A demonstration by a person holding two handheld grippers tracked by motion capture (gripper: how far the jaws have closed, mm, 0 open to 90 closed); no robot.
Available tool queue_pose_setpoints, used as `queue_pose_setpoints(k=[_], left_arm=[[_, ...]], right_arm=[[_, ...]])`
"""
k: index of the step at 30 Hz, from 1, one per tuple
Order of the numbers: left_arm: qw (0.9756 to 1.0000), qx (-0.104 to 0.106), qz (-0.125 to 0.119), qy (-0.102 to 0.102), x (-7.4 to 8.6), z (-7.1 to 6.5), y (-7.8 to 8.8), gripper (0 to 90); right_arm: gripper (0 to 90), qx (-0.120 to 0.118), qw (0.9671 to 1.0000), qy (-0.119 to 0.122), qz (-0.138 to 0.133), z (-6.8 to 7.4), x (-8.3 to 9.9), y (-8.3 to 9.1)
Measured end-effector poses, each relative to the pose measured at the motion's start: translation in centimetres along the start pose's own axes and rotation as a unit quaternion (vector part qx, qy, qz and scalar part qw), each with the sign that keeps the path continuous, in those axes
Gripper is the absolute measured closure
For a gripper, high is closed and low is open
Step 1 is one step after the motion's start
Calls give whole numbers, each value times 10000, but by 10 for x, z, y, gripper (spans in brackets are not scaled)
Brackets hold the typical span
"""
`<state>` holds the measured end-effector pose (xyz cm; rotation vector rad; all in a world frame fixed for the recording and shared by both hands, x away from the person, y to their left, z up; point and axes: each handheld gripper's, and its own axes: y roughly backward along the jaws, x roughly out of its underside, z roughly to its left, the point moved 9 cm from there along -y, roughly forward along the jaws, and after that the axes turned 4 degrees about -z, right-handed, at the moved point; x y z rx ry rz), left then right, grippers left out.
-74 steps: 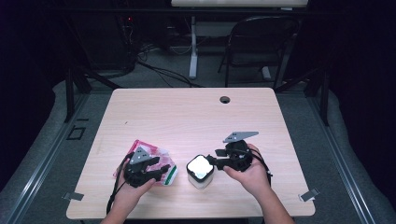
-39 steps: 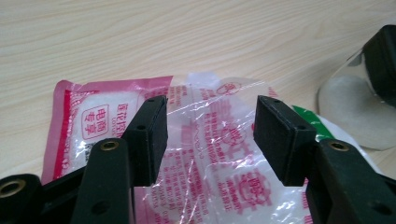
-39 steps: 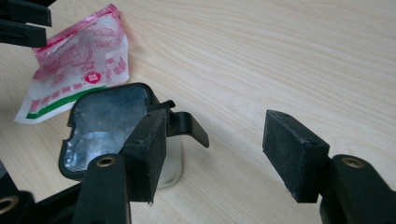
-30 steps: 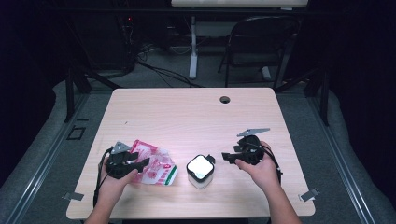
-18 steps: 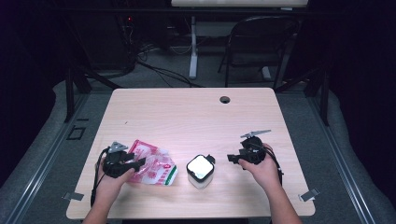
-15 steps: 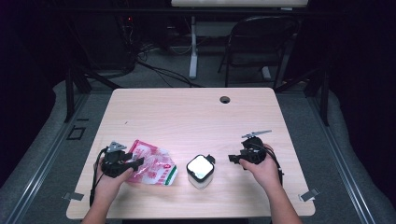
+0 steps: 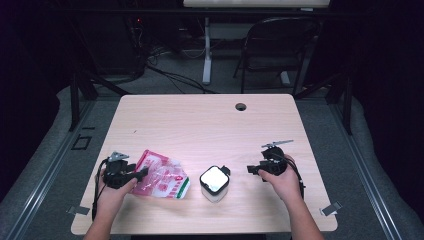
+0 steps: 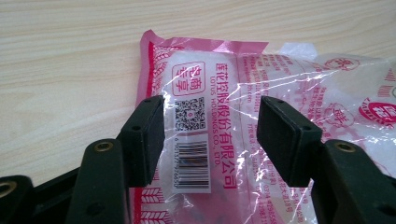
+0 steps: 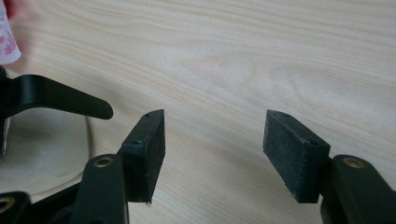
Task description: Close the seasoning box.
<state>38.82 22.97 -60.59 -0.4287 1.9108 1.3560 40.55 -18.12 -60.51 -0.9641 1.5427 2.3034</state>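
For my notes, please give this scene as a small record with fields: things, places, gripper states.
bag: pink-printed plastic bag lying flat on the table
container: white, black-handled container, right of the bag
left gripper: open, jaws over the bag's label end
right gripper: open, nothing between the jaws, right of the container

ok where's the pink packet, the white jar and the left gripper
pink packet (image 8: 219, 116): left gripper view, on its white label.
white jar (image 7: 214, 179): high view, on its lid.
left gripper (image 7: 142, 173): high view, between its fingertips.
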Motion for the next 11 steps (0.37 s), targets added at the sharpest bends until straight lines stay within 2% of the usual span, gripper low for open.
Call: queue_pose_setpoints(k=[11], left_arm=[[9998, -77, -79, 149, -2, 10, 4, 416]], right_arm=[[386, -9, 10000, 10, -9, 2, -1, 0]])
